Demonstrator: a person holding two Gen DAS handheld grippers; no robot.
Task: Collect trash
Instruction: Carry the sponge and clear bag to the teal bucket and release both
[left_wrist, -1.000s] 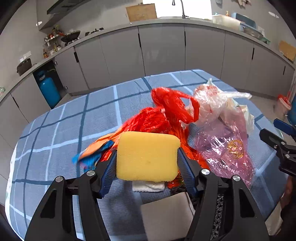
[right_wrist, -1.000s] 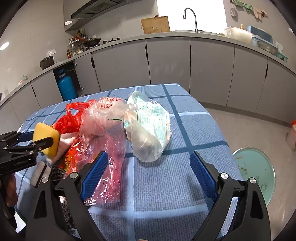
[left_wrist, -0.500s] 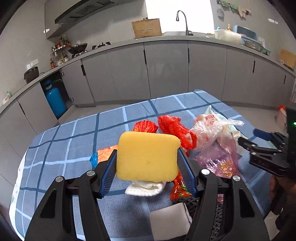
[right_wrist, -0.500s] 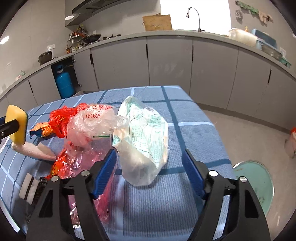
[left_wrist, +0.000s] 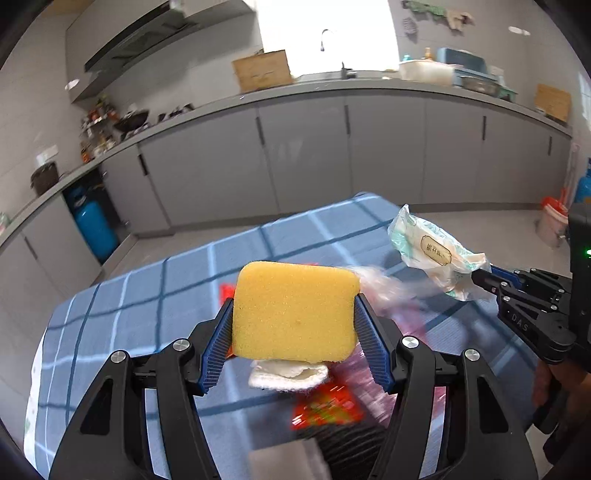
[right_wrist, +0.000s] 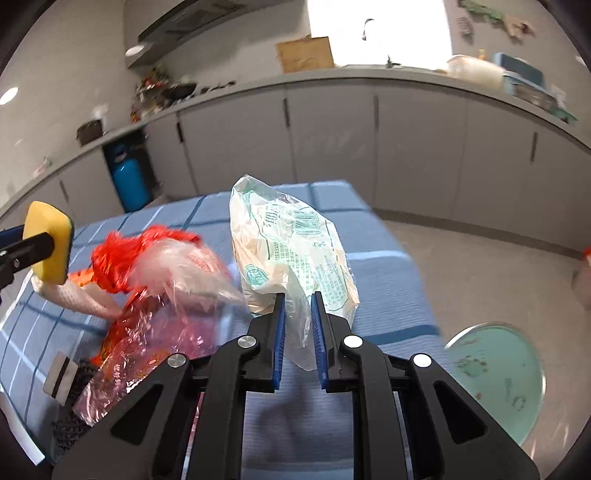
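Blue pads of the right gripper (right_wrist: 297, 314) have just been closing and now pinch the loose lower end of a clear printed plastic bag (right_wrist: 291, 251), which stands up from the jaws toward 12 o'clock in the right wrist view. In the left wrist view the same bag (left_wrist: 432, 254) hangs off the gripper's tip (left_wrist: 476, 277) at 3 o'clock, above the table's right edge.

The left gripper (left_wrist: 293, 332) is clamped on a yellow sponge (left_wrist: 295, 310), its 2 ribbed blue fingers (left_wrist: 218, 343) pressing the sponge's left and right sides. A white cloth (left_wrist: 288, 374) shows just under the sponge at 6 o'clock. From the right wrist view the sponge (right_wrist: 50, 245) sits at 9 o'clock, with the white cloth (right_wrist: 74, 299) drooping below it onto the table.

On the blue checked tablecloth (right_wrist: 380, 266), between the 2 grippers, lies a heap of trash: a crumpled red plastic bag (right_wrist: 122, 254), a blurred whitish film bag (right_wrist: 181, 273) beside it, and a pinkish clear bag (right_wrist: 147, 343) spreading toward 7 o'clock. A dark mesh item (right_wrist: 79, 373) with a small grey-and-white block (right_wrist: 59, 373) lies at 8 o'clock near the table edge.

Off the table at 4 o'clock a round pale green bin lid (right_wrist: 506, 373) rests on the floor. Grey cabinets (right_wrist: 332, 140) run along the back wall, with a blue gas cylinder (right_wrist: 127, 177) at 10 o'clock.
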